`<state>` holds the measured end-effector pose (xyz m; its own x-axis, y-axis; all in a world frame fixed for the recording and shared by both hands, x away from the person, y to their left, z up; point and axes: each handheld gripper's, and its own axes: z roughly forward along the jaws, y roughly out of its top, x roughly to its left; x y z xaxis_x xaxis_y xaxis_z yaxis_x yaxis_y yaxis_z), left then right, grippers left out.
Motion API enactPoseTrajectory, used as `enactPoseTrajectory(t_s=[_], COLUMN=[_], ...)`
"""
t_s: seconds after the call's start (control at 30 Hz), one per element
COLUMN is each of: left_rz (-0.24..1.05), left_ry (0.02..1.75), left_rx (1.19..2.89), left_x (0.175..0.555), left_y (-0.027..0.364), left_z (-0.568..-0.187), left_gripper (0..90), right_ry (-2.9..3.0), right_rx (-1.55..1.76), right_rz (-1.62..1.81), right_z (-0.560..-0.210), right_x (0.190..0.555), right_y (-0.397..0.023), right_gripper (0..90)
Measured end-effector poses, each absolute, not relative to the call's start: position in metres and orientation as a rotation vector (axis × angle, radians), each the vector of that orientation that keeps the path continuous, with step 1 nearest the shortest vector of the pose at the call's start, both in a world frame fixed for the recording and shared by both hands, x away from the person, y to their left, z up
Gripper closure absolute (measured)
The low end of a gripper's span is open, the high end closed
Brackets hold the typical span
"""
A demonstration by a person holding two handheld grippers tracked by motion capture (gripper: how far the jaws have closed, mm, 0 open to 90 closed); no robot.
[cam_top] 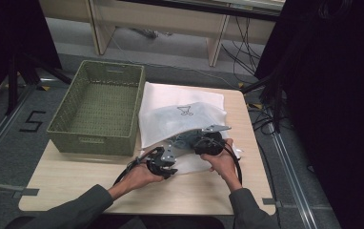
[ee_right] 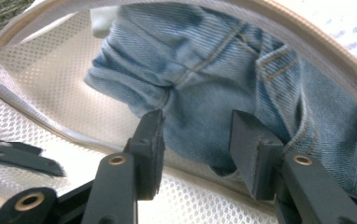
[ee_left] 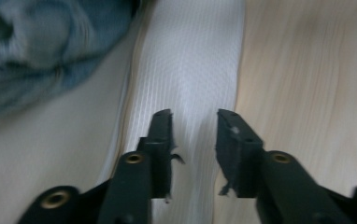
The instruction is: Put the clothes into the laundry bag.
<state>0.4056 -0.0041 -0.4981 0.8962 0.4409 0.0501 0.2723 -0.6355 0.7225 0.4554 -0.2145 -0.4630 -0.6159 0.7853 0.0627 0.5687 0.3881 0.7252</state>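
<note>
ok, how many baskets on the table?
1. The green woven basket sits at the table's far left corner, just left of the white mesh laundry bag. Nothing suggests another hidden one.

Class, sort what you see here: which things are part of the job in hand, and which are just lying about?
In the job:
- white mesh laundry bag, zip open
- blue jeans inside it
- left gripper, open
- right gripper, open

Lying about:
- green woven basket
- wooden table

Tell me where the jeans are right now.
The jeans lie inside the open white mesh laundry bag on the table, right of the green basket, just ahead of the right gripper.
</note>
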Motion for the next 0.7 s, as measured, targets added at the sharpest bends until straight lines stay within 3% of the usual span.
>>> enactPoseTrajectory(t_s=[0.17, 0.43, 0.53, 0.63, 0.7], left_rz=[0.259, 0.259, 0.256, 0.252, 0.261], left_ry=[0.484, 0.505, 0.504, 0.467, 0.459], left_rx=[2.304, 2.292, 2.285, 2.290, 2.302], left_x=[0.406, 0.409, 0.408, 0.405, 0.403], left_y=[-0.020, -0.027, -0.029, -0.030, -0.030], left_z=[-0.506, -0.512, -0.512, -0.512, -0.512], left_gripper=[54.3, 55.9, 61.8, 75.0, 80.6], right_ry=[2.324, 2.200, 2.209, 2.254, 2.302], right_rx=[1.138, 1.155, 1.210, 1.208, 1.173], right_rz=[1.101, 1.070, 1.008, 0.961, 0.959], right_z=[-0.457, -0.436, -0.444, -0.459, -0.464], right_x=[0.454, 0.438, 0.442, 0.451, 0.457], right_y=[-0.217, -0.230, -0.240, -0.239, -0.235], right_gripper=[55.5, 52.4, 48.7, 48.5, 56.0])
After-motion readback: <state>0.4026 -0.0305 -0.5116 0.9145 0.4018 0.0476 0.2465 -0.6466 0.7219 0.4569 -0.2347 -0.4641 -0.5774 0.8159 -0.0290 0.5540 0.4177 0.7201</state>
